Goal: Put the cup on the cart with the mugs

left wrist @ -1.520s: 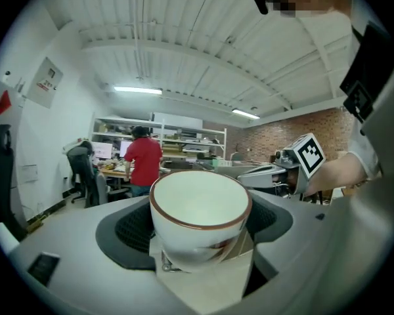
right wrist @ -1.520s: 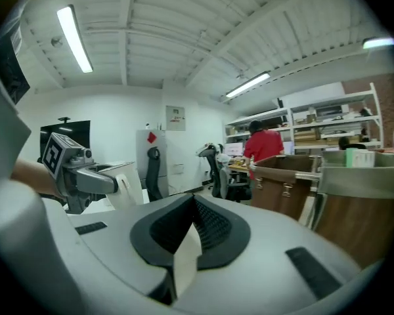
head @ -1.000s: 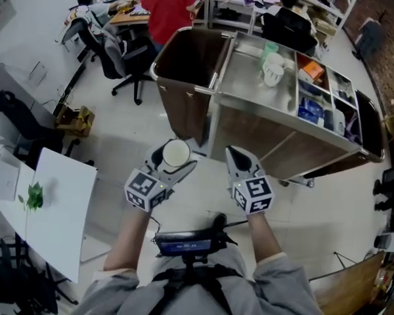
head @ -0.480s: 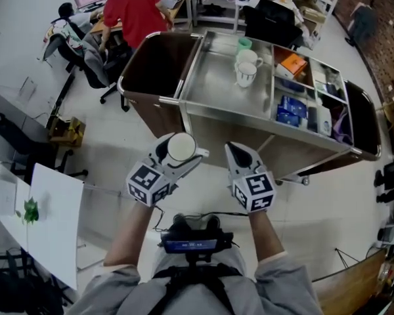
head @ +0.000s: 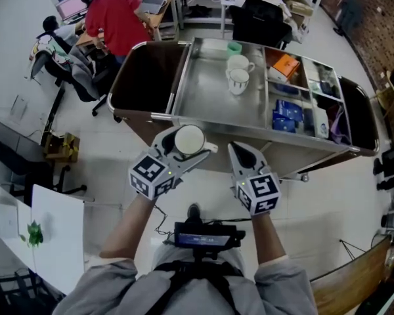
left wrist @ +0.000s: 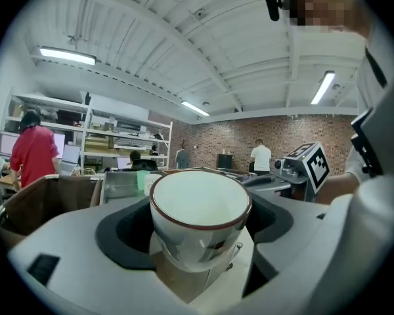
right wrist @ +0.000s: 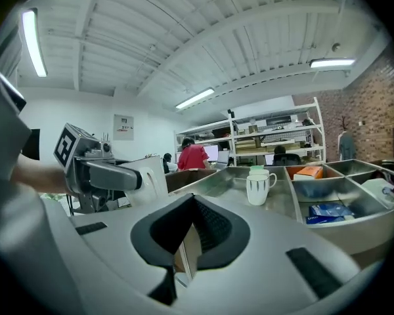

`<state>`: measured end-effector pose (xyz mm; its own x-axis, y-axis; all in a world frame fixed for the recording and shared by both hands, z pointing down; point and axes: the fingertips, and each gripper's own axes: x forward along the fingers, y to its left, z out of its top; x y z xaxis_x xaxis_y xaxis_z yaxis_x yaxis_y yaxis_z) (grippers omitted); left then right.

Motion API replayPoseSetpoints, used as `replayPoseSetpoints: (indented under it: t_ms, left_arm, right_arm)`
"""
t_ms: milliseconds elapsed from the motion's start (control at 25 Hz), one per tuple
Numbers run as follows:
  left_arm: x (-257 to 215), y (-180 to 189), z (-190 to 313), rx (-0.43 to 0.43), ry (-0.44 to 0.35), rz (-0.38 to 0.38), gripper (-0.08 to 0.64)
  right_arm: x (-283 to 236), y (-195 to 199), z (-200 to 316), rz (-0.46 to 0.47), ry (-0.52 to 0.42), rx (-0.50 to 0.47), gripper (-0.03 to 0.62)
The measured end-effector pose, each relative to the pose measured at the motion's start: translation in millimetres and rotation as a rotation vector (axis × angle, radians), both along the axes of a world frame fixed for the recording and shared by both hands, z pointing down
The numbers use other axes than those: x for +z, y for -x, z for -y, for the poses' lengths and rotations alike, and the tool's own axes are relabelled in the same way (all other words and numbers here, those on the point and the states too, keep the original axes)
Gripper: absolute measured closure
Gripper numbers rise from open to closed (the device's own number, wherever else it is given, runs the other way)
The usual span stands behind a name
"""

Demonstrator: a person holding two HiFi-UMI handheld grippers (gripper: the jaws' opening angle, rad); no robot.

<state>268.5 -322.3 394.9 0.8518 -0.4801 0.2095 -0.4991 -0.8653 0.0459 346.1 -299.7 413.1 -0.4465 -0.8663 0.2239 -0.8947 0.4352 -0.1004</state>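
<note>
here, you held a grey two-jaw gripper in each hand, both raised in front of you at the near side of a long stainless steel cart. your left gripper was clamped on a white ceramic cup with a dark red rim. the cup sat upright between the jaws, mouth up, and its inside looked empty in the left gripper view. in the head view the cup showed just short of the cart's near rim, not yet over the tray and well apart from the mugs. your right gripper was beside the left one, its jaws pressed together with nothing between them. toward the far side of the cart's flat metal tray stood a white mug with thin dark vertical stripes. a plain white mug stood just behind it, and a pale green cup behind that. to the right of the tray, the cart's compartments held an orange box and blue packets. a deep brown bin hung on the cart's left end. beyond the cart, a person in a red top stood at a desk.
</note>
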Motion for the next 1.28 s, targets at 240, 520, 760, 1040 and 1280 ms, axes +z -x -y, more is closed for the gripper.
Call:
replayPoseSetpoints:
  t_ms: [240, 520, 760, 1040, 1280]
  left_arm:
    - [-45, -11, 54, 0.055, -0.055, -0.011, 0.153]
    - [-56, -27, 106, 0.099, -0.076, -0.026, 0.153]
    - [-35, -51, 147, 0.094, -0.044, -0.02, 0.153]
    - [-2, -72, 192, 0.073, -0.022, -0.008, 0.153]
    - [32, -84, 219, 0.094, 0.027, 0.04, 0.153]
  right_arm:
    - [-41, 3, 34, -0.001, -0.048, 0.031, 0.588]
    - [-53, 10, 66, -0.024, -0.052, 0.045, 0.588]
    - [-51, 5, 96, -0.019, -0.017, 0.025, 0.588]
    - [-43, -17, 133, -0.005, 0.005, -0.011, 0.588]
    - [-40, -26, 154, -0.01, 0.008, -0.03, 0.588]
